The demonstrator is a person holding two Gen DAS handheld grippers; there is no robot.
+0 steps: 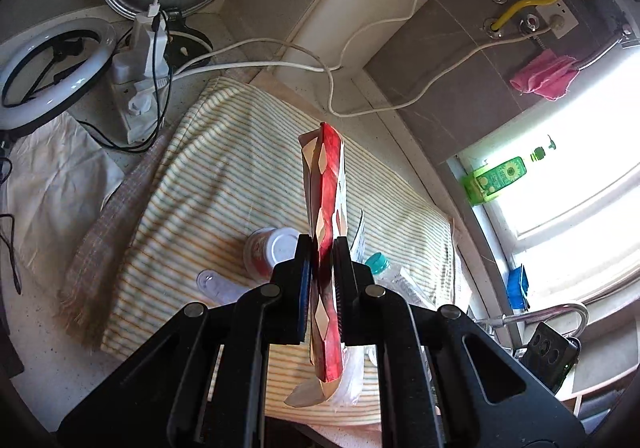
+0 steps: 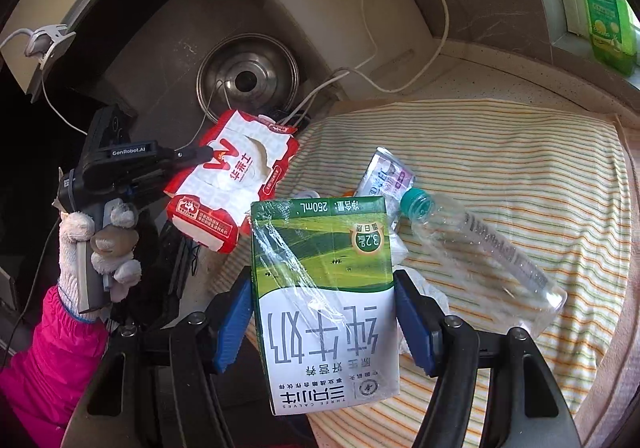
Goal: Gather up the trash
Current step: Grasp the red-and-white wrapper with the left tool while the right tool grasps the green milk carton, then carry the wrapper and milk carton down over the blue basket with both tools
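Jaws of the left gripper (image 1: pixel 322 248) pinch a flattened red box (image 1: pixel 326 184) edge-on above the tabletop; the right gripper (image 2: pixel 324 312) clamps a milk carton (image 2: pixel 324 304) by its sides. Both look light, crushable, best held mid-body

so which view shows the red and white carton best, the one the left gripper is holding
The right wrist view. There the red and white carton shows its broad printed face, pinched at one edge by the left gripper. The left wrist view shows the same carton only edge-on, a thin red strip between the shut pads.
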